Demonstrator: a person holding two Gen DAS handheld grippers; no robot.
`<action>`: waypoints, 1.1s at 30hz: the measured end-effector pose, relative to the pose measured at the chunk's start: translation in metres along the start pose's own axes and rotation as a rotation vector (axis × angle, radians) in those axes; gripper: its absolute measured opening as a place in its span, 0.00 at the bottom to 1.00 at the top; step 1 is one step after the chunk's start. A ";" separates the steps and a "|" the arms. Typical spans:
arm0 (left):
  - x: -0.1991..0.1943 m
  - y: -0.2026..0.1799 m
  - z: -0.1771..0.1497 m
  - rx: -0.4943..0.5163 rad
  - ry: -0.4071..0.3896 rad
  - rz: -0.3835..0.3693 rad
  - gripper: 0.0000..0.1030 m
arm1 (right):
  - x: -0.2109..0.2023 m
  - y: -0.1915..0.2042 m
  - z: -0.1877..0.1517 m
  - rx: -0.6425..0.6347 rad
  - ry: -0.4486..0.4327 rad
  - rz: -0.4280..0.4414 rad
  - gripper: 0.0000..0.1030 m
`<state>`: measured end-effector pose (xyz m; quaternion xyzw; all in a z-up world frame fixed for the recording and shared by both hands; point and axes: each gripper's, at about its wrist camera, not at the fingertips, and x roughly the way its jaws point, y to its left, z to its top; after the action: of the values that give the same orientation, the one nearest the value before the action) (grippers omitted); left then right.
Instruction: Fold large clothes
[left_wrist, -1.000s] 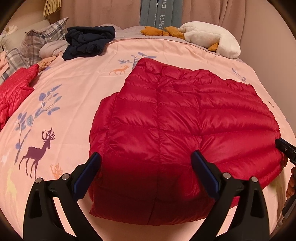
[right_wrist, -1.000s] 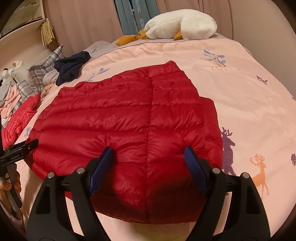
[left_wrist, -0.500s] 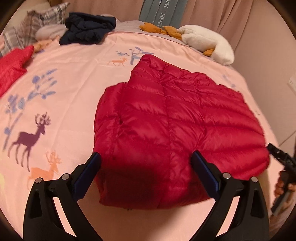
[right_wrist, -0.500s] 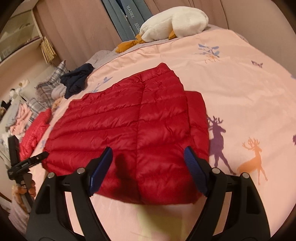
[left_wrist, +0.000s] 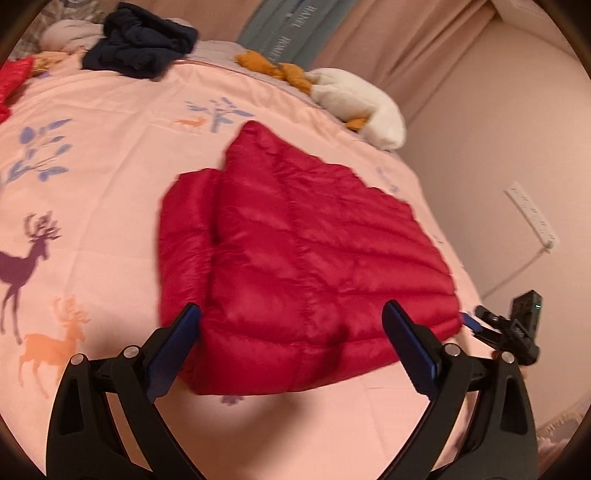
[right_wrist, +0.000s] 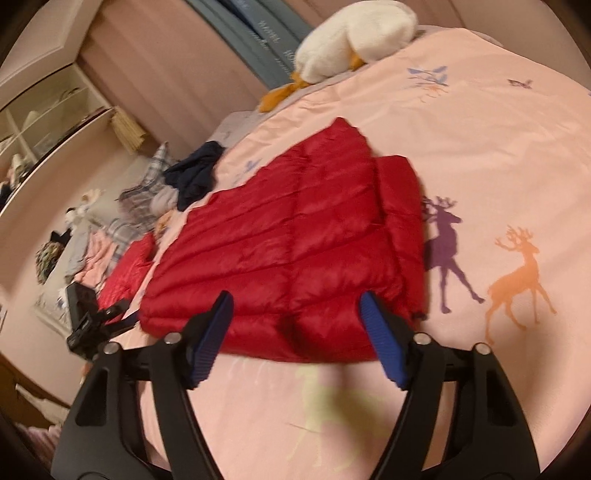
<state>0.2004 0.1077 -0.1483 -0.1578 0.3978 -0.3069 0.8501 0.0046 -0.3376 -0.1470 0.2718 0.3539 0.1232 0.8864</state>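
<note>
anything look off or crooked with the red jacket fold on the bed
Slightly. The red puffer jacket is folded unevenly: a lower layer sticks out past one side edge, and a small cord end pokes from the near corner.

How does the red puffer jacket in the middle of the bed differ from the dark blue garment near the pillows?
The red jacket lies spread flat and folded into a neat block; the dark blue garment sits crumpled in a heap. The jacket is shiny and quilted, the blue garment matte. Both rest on the pink bedspread.
</note>
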 end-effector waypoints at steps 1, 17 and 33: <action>0.002 -0.001 0.002 0.008 0.010 -0.018 0.96 | 0.002 -0.001 0.002 -0.002 0.003 -0.002 0.67; 0.041 0.014 0.034 -0.108 0.065 -0.139 0.96 | 0.029 -0.058 0.044 0.203 -0.048 0.053 0.60; 0.031 0.025 0.010 -0.166 0.149 -0.347 0.95 | 0.013 -0.051 0.007 0.117 0.071 0.163 0.51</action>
<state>0.2334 0.1066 -0.1727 -0.2702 0.4504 -0.4259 0.7367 0.0201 -0.3767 -0.1794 0.3464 0.3684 0.1838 0.8429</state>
